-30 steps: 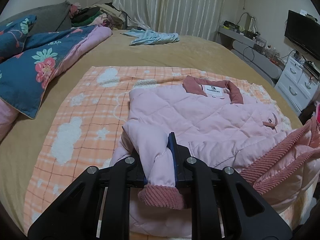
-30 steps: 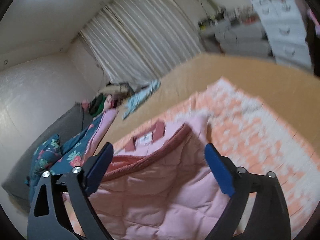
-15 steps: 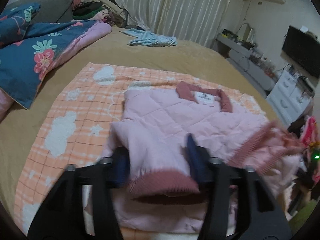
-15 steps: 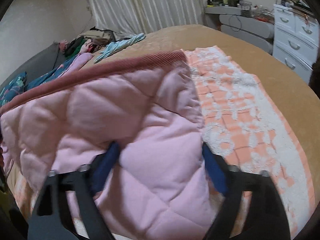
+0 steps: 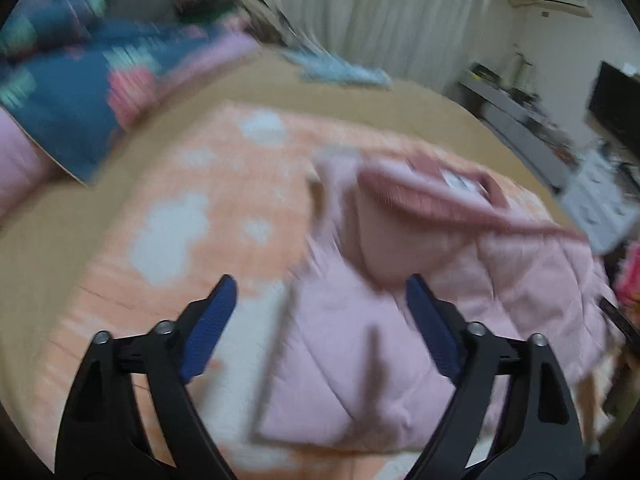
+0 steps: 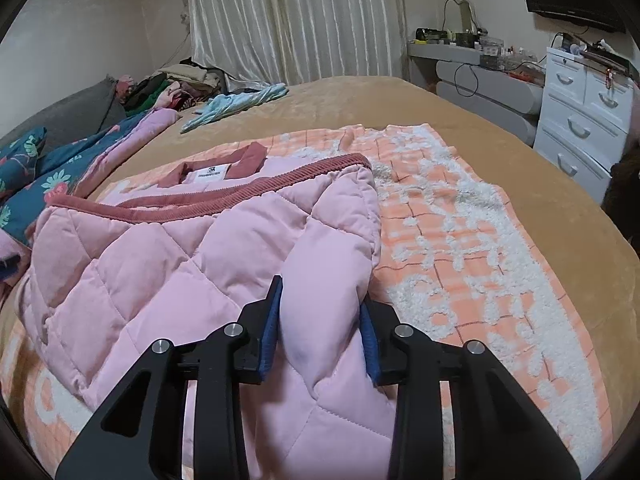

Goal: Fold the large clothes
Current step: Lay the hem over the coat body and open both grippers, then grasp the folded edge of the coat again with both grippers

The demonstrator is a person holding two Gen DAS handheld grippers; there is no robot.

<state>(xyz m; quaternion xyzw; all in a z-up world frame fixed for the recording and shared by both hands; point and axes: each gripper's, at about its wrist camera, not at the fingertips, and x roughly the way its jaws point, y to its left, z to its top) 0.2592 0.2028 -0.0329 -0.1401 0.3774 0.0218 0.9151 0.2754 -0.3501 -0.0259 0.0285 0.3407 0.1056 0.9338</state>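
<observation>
Jaws of the right gripper (image 6: pixel 320 320) have just closed on a puffy fold of the pale pink quilted jacket (image 6: pixel 192 264), lying on the orange checked blanket (image 6: pixel 460 264). Left gripper (image 5: pixel 320 320) has just opened wide, releasing the sleeve; another fold can begin.
</observation>
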